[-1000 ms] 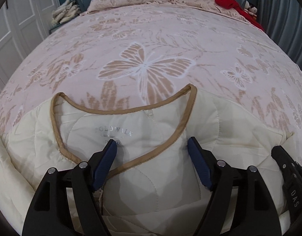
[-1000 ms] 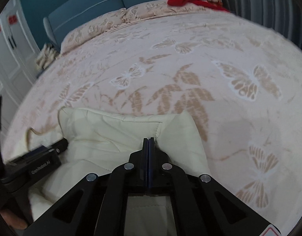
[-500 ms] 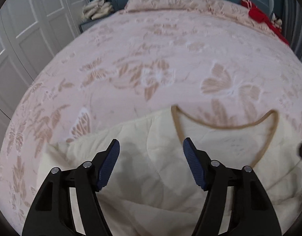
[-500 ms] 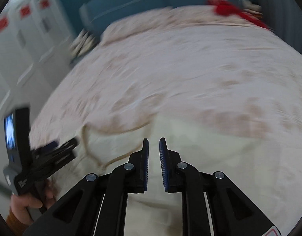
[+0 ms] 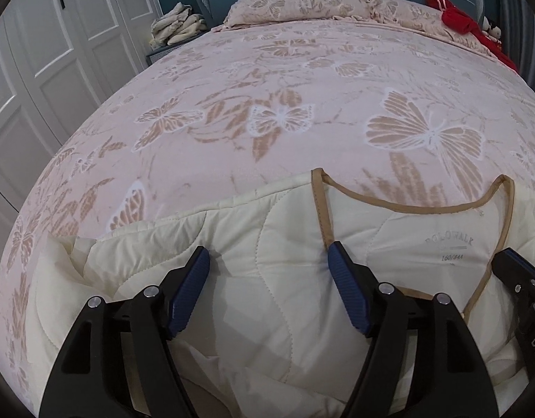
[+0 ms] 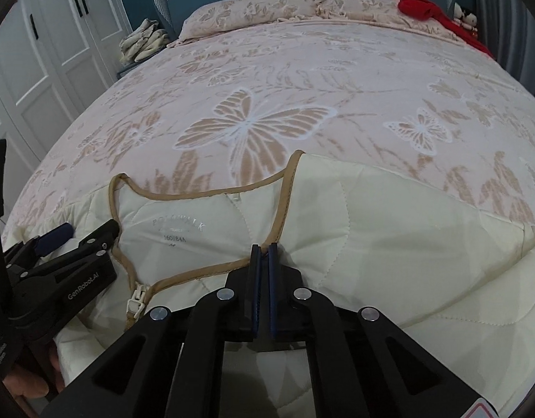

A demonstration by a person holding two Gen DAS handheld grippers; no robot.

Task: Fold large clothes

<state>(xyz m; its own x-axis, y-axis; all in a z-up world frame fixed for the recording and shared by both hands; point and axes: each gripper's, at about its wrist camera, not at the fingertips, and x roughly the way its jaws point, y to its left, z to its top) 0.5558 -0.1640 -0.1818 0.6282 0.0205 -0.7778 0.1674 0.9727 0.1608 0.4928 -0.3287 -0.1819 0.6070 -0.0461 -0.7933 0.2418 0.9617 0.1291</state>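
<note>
The right gripper (image 6: 264, 248) is pinching the tan-bound neckline (image 6: 285, 195) of the cream quilted jacket (image 6: 389, 230) lying on the pink butterfly-patterned bedspread (image 6: 302, 80), while the left gripper (image 5: 269, 257), jaws apart, is hovering over its soft, puffy, probably light shoulder.

Left gripper (image 5: 269, 261) jaws gape wide; right gripper (image 6: 264, 248) jaws pinched together (both tilted downward).
</note>
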